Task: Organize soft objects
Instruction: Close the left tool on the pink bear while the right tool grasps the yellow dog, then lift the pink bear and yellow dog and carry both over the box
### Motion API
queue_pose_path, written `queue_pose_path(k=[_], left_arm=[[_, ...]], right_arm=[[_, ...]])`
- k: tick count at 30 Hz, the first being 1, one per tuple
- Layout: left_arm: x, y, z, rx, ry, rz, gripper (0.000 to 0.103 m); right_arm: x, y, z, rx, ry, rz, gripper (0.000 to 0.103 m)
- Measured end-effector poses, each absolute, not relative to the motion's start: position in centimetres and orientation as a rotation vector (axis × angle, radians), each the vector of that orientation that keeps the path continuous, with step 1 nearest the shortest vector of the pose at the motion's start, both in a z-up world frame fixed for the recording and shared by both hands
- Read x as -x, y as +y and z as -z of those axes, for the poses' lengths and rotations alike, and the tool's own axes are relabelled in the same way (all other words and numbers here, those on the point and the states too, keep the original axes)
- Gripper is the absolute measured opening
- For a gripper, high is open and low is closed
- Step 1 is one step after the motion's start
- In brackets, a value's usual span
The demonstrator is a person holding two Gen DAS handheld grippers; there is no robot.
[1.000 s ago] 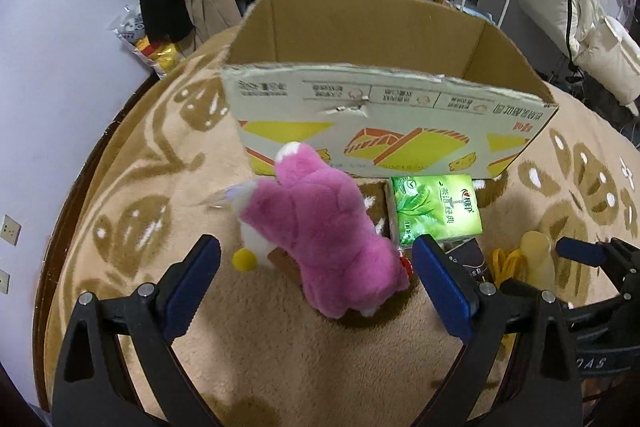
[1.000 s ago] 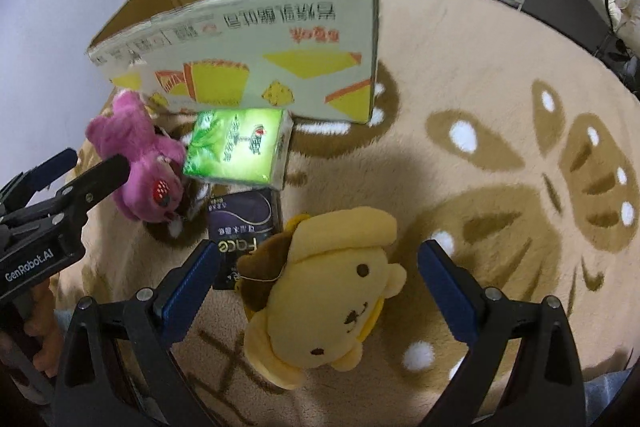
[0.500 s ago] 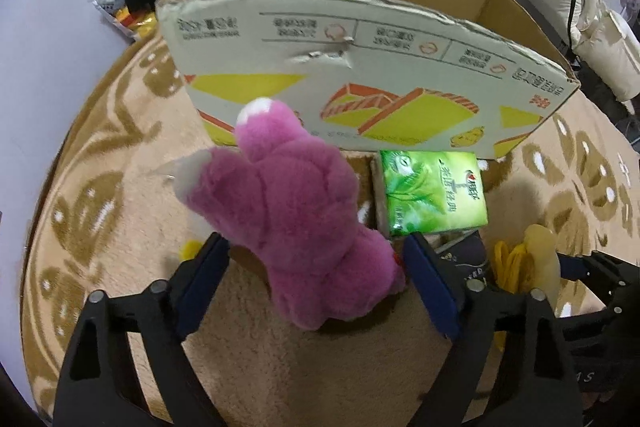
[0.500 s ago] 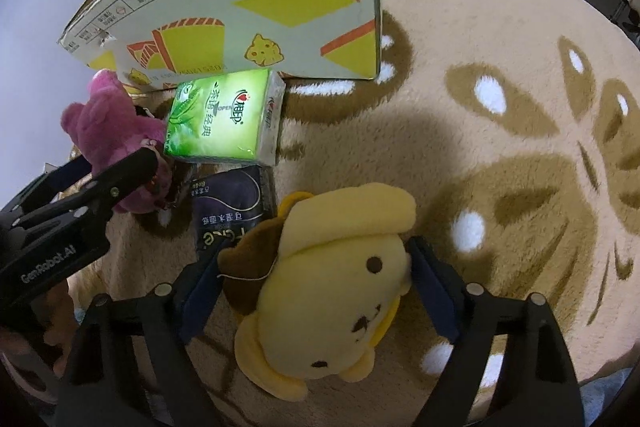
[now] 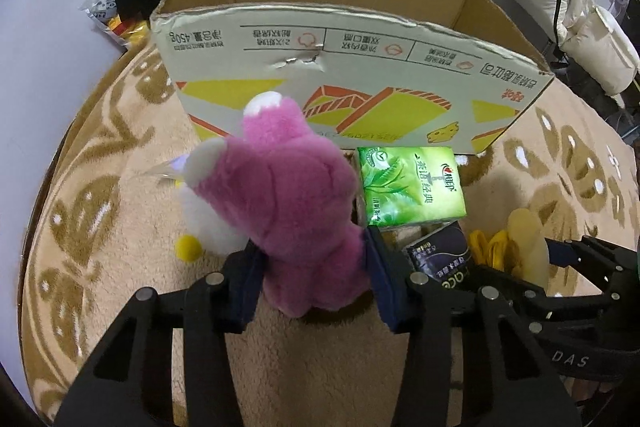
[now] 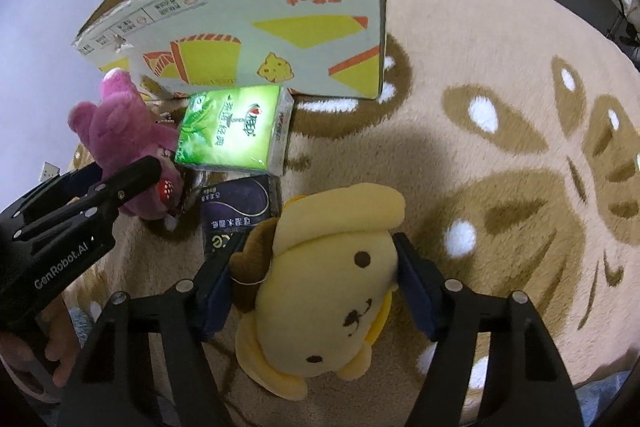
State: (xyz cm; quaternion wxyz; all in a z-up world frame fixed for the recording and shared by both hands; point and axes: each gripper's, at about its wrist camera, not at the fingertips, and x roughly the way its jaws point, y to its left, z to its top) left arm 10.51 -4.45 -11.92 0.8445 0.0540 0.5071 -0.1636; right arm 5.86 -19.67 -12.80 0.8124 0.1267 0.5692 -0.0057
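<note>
A pink plush bear (image 5: 288, 195) stands on the rug in front of an open cardboard box (image 5: 360, 67). My left gripper (image 5: 312, 267) is closing around its lower body, and both blue pads press into the fur. A yellow plush dog (image 6: 332, 291) lies face up on the rug. My right gripper (image 6: 320, 255) is closing on its head, with the pads against its brown ear and its cheek. In the right wrist view the left gripper (image 6: 120, 183) and the pink bear (image 6: 116, 123) sit at the left.
A green tissue pack (image 5: 408, 187) and a dark pack (image 5: 440, 259) lie between the two toys. A white plush with a yellow ball (image 5: 204, 223) lies behind the bear. The beige patterned rug (image 6: 480, 67) spreads to the right. Shelves and clothes stand beyond the box.
Both grippers have come down over their toys and narrowed from wide open until the pads touch the bear and the dog. The box looks closer in both views.
</note>
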Motion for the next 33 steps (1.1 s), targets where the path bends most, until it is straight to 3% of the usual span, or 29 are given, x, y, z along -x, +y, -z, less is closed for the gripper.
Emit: queue_pose_path(k=[9,21,33], left_arm=[[-9.3,-4.0,10.3,-0.124,1.01,0.322,0.045],[-6.2,-2.6,6.6,-0.145,0.858,0.28,0.045],[-5.0,-0.6,3.2,-0.114,0.74,0.244,0.045]], right_arm=[[-5.0,-19.3,9.5,-0.253,1.11,0.016,0.074],[-3.2,-20.4,3.8,-0.23,0.828,0.022,0.074],[-2.5,-20.4,2.3,-0.182,0.617,0.027,0.074]])
